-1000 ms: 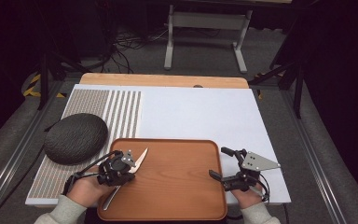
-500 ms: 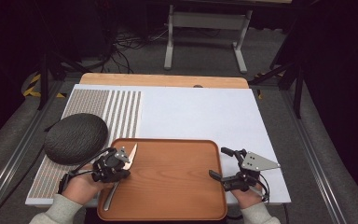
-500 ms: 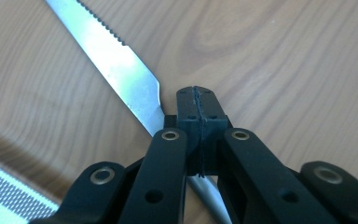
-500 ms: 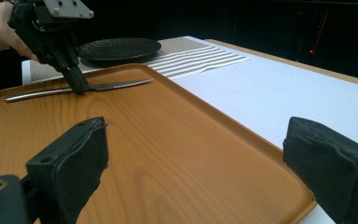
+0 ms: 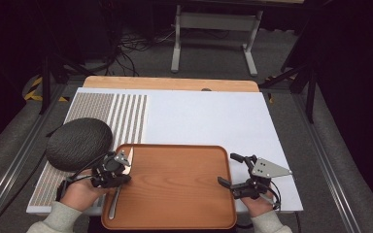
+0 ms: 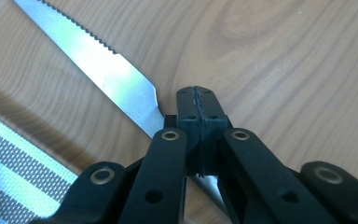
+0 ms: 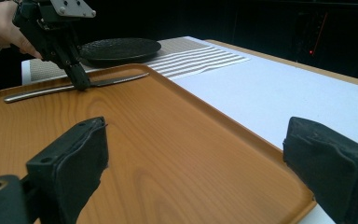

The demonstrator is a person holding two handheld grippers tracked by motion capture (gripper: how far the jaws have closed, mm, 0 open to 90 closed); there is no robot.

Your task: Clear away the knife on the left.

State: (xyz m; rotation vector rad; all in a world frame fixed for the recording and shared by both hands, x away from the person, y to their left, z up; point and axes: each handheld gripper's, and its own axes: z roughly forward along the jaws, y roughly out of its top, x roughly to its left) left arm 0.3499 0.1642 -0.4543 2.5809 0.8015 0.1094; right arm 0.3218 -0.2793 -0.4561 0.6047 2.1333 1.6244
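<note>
Left tool (image 5: pixel 122 164): jaws pressed together, tips flush against each other in the left gripper view (image 6: pixel 200 112). They sit over the neck of the knife where blade meets handle; whether the metal is actually pinched between them or only touched from above cannot be told.
Left tool position: at the near-left corner of the tray, held by the person's left hand (image 5: pixel 80 190); seen from the right gripper view (image 7: pixel 81 81), its tip rests down at the knife.
Right tool (image 5: pixel 230 170): jaws spread wide, nothing between them, hovering at the tray's right edge; in the right gripper view (image 7: pixel 196 154) bare tray wood shows in the gap.
Silver table knife with serrated blade (image 5: pixel 118 187): lies flat on the tray along its left rim, blade pointing away from the person (image 6: pixel 107 70), handle toward the near edge (image 7: pixel 46 93).
Rectangular brown wooden tray (image 5: pixel 175 194): sits at the near edge of the table, on the white mat.
White mat with striped left section (image 5: pixel 204 116): covers most of the table (image 5: pixel 170 83).
Dark round textured plate (image 5: pixel 79 143): on the striped section, just beside the tray's far-left corner (image 7: pixel 119 48).
</note>
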